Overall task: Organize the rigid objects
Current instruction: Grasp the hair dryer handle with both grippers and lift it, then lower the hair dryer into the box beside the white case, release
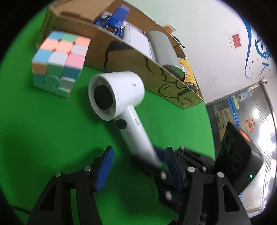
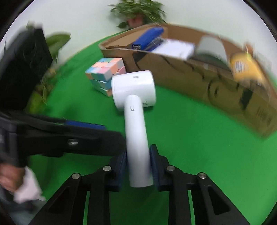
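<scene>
A white hair dryer (image 2: 134,90) is held by its handle between my right gripper's (image 2: 138,166) blue pads, over the green table. In the left wrist view the dryer (image 1: 117,91) points its black intake at the camera. My left gripper (image 1: 138,161) is open and empty beside the handle, and it shows at the left of the right wrist view (image 2: 86,128). A pastel puzzle cube (image 1: 59,60) stands left of the dryer, also in the right wrist view (image 2: 106,76). Behind both lies a cardboard box (image 1: 131,60).
The box (image 2: 173,69) holds a blue stapler (image 2: 148,39), a white flat item (image 2: 174,48), a grey cylinder (image 1: 162,48) and a yellow jar (image 1: 186,69). Potted plants (image 2: 138,10) stand past the table. The table's edge (image 1: 210,121) runs at the right.
</scene>
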Demonstrator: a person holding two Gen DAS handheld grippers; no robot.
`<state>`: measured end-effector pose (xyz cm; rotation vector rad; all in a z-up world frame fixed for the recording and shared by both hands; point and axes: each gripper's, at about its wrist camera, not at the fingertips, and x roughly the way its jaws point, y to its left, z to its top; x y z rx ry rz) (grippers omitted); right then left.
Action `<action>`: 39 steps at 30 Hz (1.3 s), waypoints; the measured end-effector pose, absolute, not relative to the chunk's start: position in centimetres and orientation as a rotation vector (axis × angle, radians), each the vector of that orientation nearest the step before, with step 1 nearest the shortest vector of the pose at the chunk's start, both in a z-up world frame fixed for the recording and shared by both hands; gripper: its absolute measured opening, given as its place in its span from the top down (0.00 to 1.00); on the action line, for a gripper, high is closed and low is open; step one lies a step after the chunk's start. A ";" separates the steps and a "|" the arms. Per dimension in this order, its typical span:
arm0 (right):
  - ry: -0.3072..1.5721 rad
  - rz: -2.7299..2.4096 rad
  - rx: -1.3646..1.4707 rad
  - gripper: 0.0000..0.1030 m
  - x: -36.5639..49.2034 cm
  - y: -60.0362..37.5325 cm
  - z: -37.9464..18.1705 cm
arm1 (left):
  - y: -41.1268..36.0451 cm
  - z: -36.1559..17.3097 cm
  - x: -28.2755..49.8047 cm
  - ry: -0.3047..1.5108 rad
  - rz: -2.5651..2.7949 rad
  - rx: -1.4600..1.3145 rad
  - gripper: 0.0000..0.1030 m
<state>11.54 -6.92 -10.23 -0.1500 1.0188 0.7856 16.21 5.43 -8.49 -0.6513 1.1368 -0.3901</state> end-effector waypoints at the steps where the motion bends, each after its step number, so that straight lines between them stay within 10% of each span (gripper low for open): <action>1: 1.008 0.769 -0.171 0.76 10.9 -6.7 -10.2 | 5.4 -8.6 16.1 1.142 -0.398 -0.657 0.42; 7: 1.023 0.731 -0.056 0.77 9.3 -7.3 -10.6 | 5.2 -9.6 15.7 1.152 -0.392 -0.665 0.45; 12: 1.041 0.733 -0.039 0.75 8.7 -6.9 -10.3 | 5.0 -9.6 15.4 1.161 -0.326 -0.623 0.67; 27: 0.648 0.614 -0.037 0.75 9.9 -7.3 1.1 | 3.1 3.0 18.5 0.871 -0.426 -0.400 0.68; 39: 0.793 0.601 0.090 0.75 21.4 -5.7 4.1 | 4.7 4.1 28.3 0.959 -0.435 -0.369 0.68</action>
